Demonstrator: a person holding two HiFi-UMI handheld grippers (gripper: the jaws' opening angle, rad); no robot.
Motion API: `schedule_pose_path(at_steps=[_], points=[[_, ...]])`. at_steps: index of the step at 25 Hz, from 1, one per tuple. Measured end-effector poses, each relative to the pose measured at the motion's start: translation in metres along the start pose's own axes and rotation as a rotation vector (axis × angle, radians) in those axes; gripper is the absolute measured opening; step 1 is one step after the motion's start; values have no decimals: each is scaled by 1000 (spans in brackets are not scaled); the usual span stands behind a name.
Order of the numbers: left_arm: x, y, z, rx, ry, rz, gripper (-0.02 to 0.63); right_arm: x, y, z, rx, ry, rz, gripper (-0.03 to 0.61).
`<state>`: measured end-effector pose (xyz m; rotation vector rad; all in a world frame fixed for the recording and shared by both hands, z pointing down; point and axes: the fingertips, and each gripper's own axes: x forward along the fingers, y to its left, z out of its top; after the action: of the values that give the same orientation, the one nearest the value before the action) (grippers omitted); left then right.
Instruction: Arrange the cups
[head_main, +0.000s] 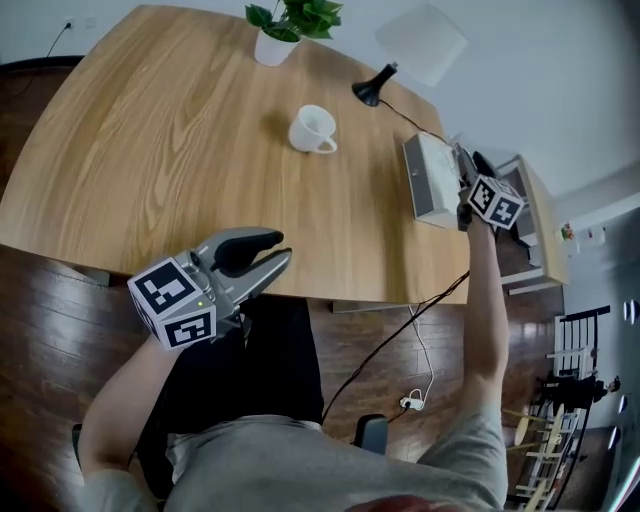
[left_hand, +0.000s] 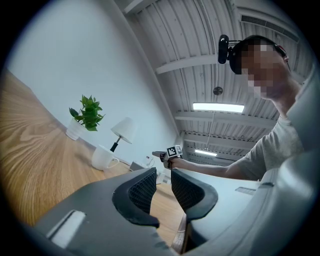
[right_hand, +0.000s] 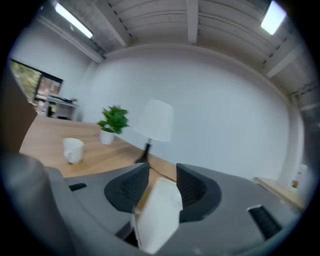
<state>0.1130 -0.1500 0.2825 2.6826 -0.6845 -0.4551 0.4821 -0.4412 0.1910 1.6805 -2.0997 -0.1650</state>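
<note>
A white handled cup stands alone on the wooden table, toward its far middle; it also shows as the cup and the cup in the gripper views. My left gripper hovers at the table's front edge, well short of the cup, its jaws a little apart with nothing between them. My right gripper is at the table's right end, over a white box. Its jaws stand open, with a blurred white slab tilted between and below them, not pressed by the pads.
A potted plant and a desk lamp stand along the far edge. A black cable hangs off the right front edge to the dark wooden floor. A low side table sits right of the table.
</note>
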Motion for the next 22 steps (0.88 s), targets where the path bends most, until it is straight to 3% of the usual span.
schedule_pose_path(at_steps=[2,4,8,10,15,22], points=[[0,0,0,1,-1,1,89,-1,87,12,-59,-37,288,164],[1,-1,-1,1,0,4,89,-5,170,4,-129,-18,501,187],[2,1,-2,5,-5,6,89,-7,288,-23,-178,32,722,207],[4,1,-4,4,-5,4,89,1,312,-33,-156,44,731,207],[2,0,-3,1,-1,-2,89,35,315,-28,-64,20,625,207],[1,1,-3,-5,-5,-2,89,50,332,-15,-76,-11,641,140]])
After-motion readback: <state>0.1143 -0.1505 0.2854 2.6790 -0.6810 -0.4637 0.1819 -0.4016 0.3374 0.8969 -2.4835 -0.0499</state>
